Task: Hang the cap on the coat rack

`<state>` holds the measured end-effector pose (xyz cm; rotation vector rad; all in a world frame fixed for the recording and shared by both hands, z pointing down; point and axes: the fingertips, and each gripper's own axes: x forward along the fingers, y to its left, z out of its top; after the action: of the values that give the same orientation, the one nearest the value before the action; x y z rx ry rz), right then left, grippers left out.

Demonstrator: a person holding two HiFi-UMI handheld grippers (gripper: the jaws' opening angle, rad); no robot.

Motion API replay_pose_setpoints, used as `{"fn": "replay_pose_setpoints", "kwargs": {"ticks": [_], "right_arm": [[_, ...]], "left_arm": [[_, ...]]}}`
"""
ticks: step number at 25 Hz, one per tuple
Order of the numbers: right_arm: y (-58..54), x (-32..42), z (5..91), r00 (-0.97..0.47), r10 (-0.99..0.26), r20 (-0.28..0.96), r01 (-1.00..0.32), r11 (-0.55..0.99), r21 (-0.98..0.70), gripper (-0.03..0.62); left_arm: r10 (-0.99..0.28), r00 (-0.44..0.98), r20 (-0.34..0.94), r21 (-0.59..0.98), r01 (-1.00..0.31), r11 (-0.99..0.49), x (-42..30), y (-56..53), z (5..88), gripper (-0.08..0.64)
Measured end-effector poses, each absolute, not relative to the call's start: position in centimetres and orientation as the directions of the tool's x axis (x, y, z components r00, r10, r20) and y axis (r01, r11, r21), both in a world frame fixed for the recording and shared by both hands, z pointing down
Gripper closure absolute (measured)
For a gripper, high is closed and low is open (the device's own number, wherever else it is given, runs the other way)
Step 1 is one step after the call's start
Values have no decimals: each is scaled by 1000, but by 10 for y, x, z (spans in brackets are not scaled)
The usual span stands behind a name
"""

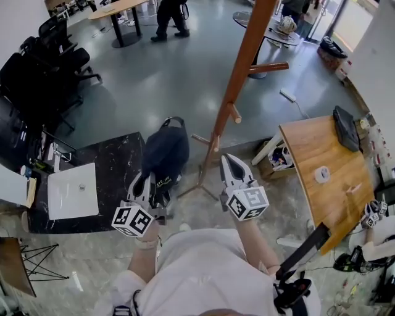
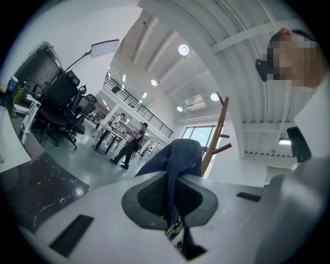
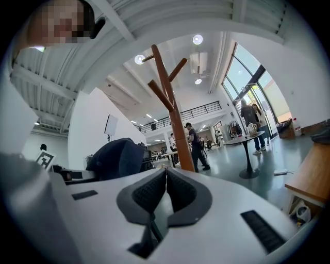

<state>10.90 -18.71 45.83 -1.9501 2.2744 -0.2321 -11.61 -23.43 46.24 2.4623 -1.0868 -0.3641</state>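
A dark navy cap [image 1: 164, 150] hangs upward from my left gripper [image 1: 150, 184], whose jaws are shut on its brim. In the left gripper view the cap [image 2: 178, 157] rises from between the closed pads, with yellow print near the pinch. The brown wooden coat rack [image 1: 242, 68] stands just right of the cap, with short pegs [image 1: 234, 113] along its pole. My right gripper [image 1: 231, 165] is shut and empty, close to the pole's lower part. In the right gripper view the coat rack [image 3: 172, 113] stands ahead with branching pegs at its top, and the cap [image 3: 117, 157] is at the left.
A black marble-top table [image 1: 111, 170] with a white board lies at the left, office chairs [image 1: 43, 68] behind it. A wooden table [image 1: 330, 166] with tape and a dark pouch stands at the right. A person [image 1: 170, 15] stands far back on the grey floor.
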Motion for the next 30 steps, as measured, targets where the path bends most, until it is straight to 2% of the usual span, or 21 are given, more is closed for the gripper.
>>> {"fn": "replay_pose_setpoints", "kwargs": {"ticks": [10,18,30], "right_arm": [[-187,146,424,-153,-987,-39,-967,158,-202,569],[-191,129,389,-194,-979,-65,-964,202,-171,569],[-178,130,343,-191,-975,-110,-970,205,-129,569]], "left_arm": [[-744,652,-146,436,-633,-640,-85,-216,390,541],[-733,641,-228,390,-630,-672,-86,-206,333,540],[-621,699,-355,290,-549,-784,-47,-187,257,541]]}}
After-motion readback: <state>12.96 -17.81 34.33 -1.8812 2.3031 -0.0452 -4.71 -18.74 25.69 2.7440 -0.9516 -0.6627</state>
